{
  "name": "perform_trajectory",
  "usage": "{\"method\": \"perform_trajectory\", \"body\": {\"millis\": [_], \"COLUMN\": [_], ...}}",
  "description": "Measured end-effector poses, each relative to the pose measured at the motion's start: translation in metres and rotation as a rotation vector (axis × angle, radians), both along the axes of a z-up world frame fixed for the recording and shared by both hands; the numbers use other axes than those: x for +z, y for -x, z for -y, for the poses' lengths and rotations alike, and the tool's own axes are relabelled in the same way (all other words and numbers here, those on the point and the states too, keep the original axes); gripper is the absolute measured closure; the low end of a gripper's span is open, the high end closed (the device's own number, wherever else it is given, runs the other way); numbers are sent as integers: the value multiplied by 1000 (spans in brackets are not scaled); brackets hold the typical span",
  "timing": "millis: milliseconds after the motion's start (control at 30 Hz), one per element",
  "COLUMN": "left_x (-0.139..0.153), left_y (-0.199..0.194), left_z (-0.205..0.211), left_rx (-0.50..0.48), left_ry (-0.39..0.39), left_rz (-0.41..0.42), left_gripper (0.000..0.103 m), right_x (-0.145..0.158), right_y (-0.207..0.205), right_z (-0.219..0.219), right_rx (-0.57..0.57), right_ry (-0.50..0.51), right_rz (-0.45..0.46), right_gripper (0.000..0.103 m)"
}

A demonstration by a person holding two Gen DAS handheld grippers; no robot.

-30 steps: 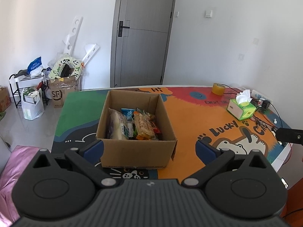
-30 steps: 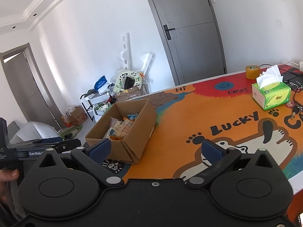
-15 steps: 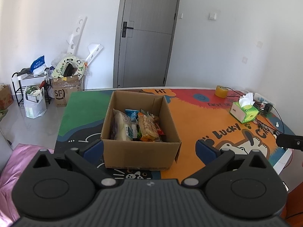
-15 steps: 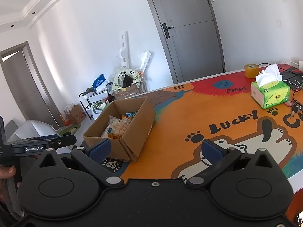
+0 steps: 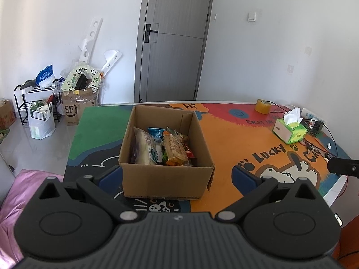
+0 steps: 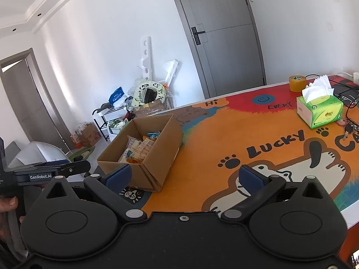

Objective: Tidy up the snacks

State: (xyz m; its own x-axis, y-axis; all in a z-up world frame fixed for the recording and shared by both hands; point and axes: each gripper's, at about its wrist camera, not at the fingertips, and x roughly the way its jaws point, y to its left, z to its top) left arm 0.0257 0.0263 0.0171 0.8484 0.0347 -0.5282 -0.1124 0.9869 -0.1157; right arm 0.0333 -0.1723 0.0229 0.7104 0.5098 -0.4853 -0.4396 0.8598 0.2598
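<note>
An open cardboard box stands on the colourful table mat. Several snack packets stand inside it, among them a pale bread bag and an orange biscuit pack. My left gripper is held open in front of the box's near wall, with nothing between its blue pads. In the right wrist view the same box lies to the left. My right gripper is open and empty over the mat's near edge. The left gripper's body shows at the far left there, held by a hand.
A green tissue box, a roll of tape, cables and keys sit at the table's far right. Beyond the table are a grey door, a shelf with bags and a carton on the floor.
Both grippers have drawn back and risen a little, so the box looks slightly farther and more of the room shows. Both stay open and empty; the box has not moved.
</note>
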Motion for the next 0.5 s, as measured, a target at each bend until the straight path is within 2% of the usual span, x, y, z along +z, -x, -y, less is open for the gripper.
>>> {"method": "perform_trajectory", "body": {"millis": [500], "left_x": [-2], "left_y": [0], "left_z": [-2], "left_rx": [2], "left_ry": [5], "left_rz": [-4], "left_gripper": [1], "right_x": [3], "right_y": [3], "right_z": [-1], "right_rx": [11], "right_ry": [-4], "right_rz": [0], "right_gripper": [0]}}
